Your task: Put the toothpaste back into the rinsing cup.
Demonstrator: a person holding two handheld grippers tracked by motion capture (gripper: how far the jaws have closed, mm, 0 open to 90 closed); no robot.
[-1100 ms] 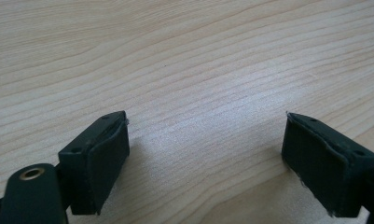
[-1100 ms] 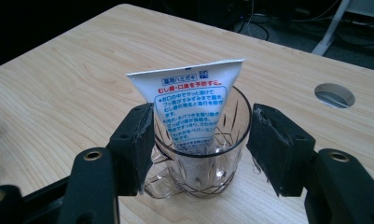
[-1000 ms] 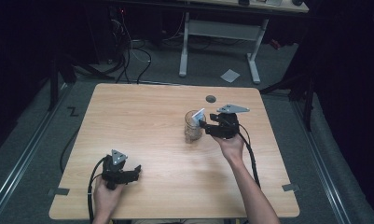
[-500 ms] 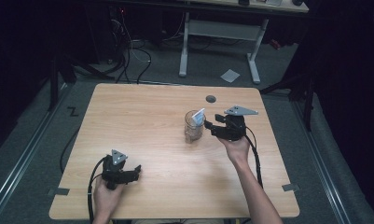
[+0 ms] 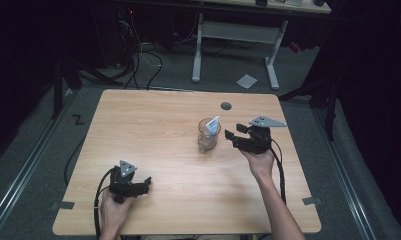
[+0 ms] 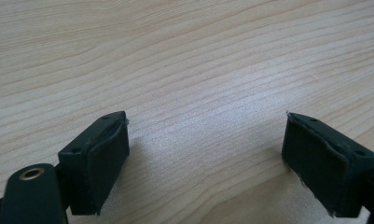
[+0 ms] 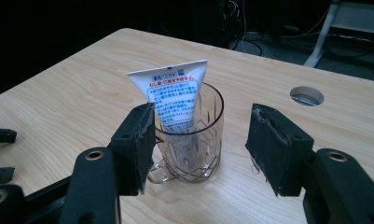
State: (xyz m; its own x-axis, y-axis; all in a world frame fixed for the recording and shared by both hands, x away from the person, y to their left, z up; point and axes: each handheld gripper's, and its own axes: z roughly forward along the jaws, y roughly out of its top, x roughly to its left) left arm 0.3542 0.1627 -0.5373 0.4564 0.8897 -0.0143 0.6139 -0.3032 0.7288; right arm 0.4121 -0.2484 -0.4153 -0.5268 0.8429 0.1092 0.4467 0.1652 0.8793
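One clear glass cup (image 5: pixel 208 136) stands near the middle of a light wooden bench (image 5: pixel 148 125), holding one white tube (image 5: pixel 213 124) with red and blue print that leans upright inside it, its flat crimped end poking above the rim. Two handheld grippers work the scene: the right gripper (image 5: pixel 230 137) hovers just beside the cup on its right in the high view, its fingers (image 7: pixel 137 144) spread apart and pinching nothing, with the cup and tube sitting beyond the tips, apart from both pads and closer to the left finger in the right gripper view. The left gripper (image 5: pixel 147 183) rests low at the near left of the bench, well apart from the cup, its fingers (image 6: pixel 98 161) likewise spread over bare wood. One round cable hole (image 5: pixel 226 106) lies in the bench beyond the cup. Nothing stands between the right gripper and the cup.
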